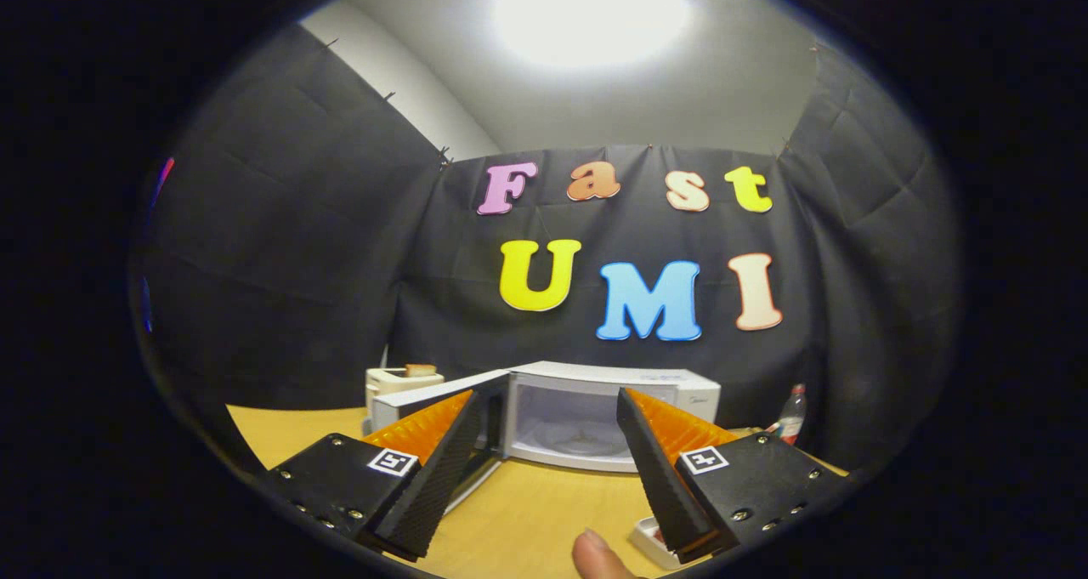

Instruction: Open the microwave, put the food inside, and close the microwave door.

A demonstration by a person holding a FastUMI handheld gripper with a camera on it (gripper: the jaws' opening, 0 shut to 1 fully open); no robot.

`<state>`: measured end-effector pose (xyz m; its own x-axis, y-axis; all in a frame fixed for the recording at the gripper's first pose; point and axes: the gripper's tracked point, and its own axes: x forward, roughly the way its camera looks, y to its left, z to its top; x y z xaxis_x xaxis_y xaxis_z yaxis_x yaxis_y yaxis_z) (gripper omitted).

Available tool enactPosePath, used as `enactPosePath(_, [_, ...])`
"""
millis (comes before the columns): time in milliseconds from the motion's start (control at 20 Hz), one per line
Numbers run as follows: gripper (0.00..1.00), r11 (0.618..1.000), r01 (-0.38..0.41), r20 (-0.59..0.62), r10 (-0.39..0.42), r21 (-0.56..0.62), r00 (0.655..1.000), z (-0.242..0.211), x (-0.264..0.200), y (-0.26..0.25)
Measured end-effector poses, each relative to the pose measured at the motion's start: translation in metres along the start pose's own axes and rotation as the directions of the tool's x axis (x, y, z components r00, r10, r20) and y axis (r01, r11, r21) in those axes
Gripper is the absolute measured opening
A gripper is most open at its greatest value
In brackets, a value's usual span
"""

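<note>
Wooden table (527, 519) bears open microwave (595, 417); claw (552, 430) spread apart, empty.

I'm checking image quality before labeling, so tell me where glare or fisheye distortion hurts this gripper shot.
Gripper view: the ceiling light is blown out to white; fisheye bends the booth walls and table edge; the open microwave beyond the open gripper stays sharp, its cavity evenly lit; the fingertip nearest the lens looks soft.

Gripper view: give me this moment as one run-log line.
microwave: door open, cavity empty | gripper: open, holding nothing, short of microwave | food tray: on table by one finger | toaster: behind door
</note>
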<state>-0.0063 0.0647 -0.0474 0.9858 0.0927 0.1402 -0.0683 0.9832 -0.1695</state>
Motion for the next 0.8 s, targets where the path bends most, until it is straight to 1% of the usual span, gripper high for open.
enactPosePath(50, [0.97, 0.999, 0.025, -0.027, -0.025, -0.020, 0.999, -0.005, 0.000, -0.013])
enactPosePath(100, [0.97, 0.999, 0.030, -0.045, -0.030, -0.019, 0.999, -0.008, -0.001, -0.019])
enactPosePath(150, [0.96, 1.000, 0.026, -0.038, -0.026, 0.001, 0.999, -0.006, -0.001, -0.024])
enactPosePath(300, [0.96, 0.996, 0.048, 0.002, -0.048, 0.076, 0.999, 0.004, -0.006, -0.054])
enactPosePath(400, [0.96, 0.994, 0.072, 0.018, -0.074, 0.083, 0.997, 0.002, -0.006, -0.077])
enactPosePath(500, [0.96, 0.994, 0.097, -0.018, -0.096, 0.053, 0.995, -0.015, -0.005, -0.099])
enactPosePath(600, [0.96, 0.994, 0.090, -0.050, -0.087, 0.055, 0.995, -0.031, -0.001, -0.111])
enactPosePath(700, [0.96, 0.996, 0.087, -0.107, -0.083, 0.028, 0.991, -0.059, 0.002, -0.126])
enactPosePath(800, [0.96, 0.997, 0.058, -0.169, -0.049, 0.049, 0.984, -0.086, 0.004, -0.131])
